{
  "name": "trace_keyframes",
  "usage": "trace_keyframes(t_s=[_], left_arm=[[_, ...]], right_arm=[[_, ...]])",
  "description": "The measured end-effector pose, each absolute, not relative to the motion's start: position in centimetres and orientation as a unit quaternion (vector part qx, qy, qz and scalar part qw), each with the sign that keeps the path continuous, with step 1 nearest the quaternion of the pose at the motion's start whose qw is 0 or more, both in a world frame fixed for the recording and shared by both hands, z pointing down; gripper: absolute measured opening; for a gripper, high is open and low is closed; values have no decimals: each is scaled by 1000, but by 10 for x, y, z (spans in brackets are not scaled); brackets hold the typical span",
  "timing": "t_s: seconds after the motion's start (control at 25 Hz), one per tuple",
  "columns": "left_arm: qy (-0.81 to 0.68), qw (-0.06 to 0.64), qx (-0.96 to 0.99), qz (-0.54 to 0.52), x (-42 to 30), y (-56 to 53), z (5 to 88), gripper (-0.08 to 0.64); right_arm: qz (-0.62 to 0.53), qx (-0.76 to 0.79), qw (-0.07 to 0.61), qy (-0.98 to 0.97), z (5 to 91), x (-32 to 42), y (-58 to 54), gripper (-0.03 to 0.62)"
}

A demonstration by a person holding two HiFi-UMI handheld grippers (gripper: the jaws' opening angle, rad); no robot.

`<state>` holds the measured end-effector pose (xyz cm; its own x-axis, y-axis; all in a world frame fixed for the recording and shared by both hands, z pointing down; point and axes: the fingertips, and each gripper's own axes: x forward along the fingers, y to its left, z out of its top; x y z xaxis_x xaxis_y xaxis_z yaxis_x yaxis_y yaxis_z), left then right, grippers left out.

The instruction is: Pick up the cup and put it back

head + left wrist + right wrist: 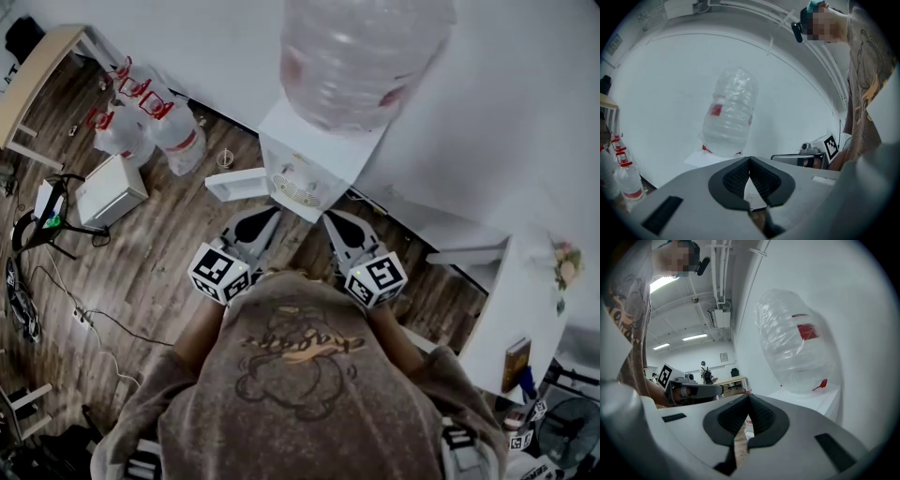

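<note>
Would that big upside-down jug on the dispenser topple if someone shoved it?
Probably tippy: the jug stands tall, neck-down, on the dispenser. Its walls look crinkled, so likely thin, yielding plastic. Its weight is uncertain; I cannot see how full it is.

A large clear water bottle (366, 56) is seen inverted on a white dispenser (314, 159) set against the wall. Red-topped spare bottles (150, 127) are grouped on the wooden floor (169, 253), near a small white box (111, 190). A book (516, 364) is noted on a white desk (516, 300).
</note>
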<state>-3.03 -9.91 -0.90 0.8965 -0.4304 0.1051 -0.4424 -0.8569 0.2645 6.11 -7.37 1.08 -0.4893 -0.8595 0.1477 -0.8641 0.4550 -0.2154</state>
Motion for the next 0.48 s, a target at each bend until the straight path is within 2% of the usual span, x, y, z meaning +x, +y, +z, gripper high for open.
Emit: trace_keyframes(t_s=[0.48], left_arm=[[-277, 142, 950, 15, -57, -106, -8, 3]], right_arm=[[111, 508, 32, -854, 9, 70, -69, 0]])
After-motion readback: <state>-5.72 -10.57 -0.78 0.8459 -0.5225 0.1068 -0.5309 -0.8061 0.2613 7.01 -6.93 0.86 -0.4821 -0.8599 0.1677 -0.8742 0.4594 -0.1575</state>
